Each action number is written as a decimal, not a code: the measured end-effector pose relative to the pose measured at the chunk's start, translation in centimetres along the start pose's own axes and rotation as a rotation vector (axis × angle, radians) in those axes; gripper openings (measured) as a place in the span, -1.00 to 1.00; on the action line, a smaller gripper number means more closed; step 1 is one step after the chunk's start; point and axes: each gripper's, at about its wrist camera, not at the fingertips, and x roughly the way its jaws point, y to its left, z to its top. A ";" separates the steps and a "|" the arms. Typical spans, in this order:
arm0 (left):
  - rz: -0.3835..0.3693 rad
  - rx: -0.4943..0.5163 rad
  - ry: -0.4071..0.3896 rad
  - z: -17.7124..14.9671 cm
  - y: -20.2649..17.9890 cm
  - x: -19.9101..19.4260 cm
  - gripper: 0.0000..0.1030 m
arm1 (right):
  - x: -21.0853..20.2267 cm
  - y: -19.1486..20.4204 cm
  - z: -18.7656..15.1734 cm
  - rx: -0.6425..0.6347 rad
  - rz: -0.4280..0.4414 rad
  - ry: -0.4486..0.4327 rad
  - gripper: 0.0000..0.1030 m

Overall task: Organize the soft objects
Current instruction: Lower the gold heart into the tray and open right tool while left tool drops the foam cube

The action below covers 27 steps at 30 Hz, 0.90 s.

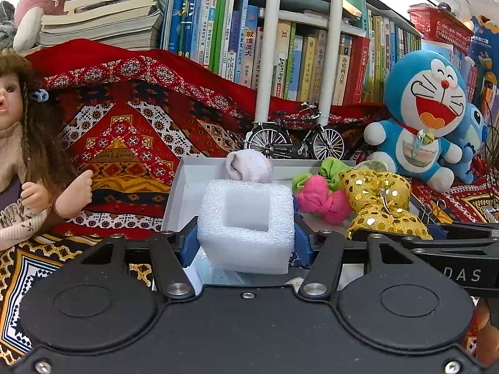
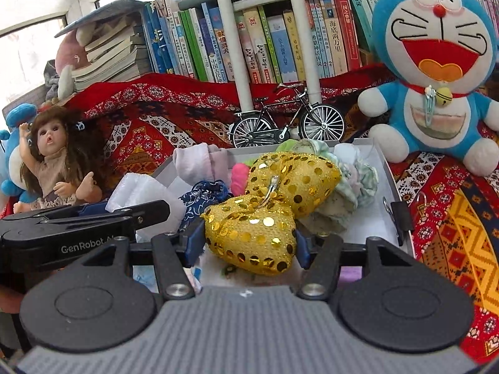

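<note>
The left gripper [image 1: 246, 243] is clamping the white foam block [image 1: 246, 227] over the white tray [image 1: 181, 193]; at 3 o'clock, the right gripper [image 2: 249, 243] is pinching the gold sequin bow [image 2: 265, 215] above it

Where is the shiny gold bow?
The gold bow sits between the right gripper fingers over the white box, beside the pink cloth, right of the foam block.
</note>
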 end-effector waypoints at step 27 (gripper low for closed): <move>-0.039 -0.005 -0.032 0.4 -0.3 -2.1 0.43 | -1.4 0.0 -0.3 0.045 0.022 -0.012 0.31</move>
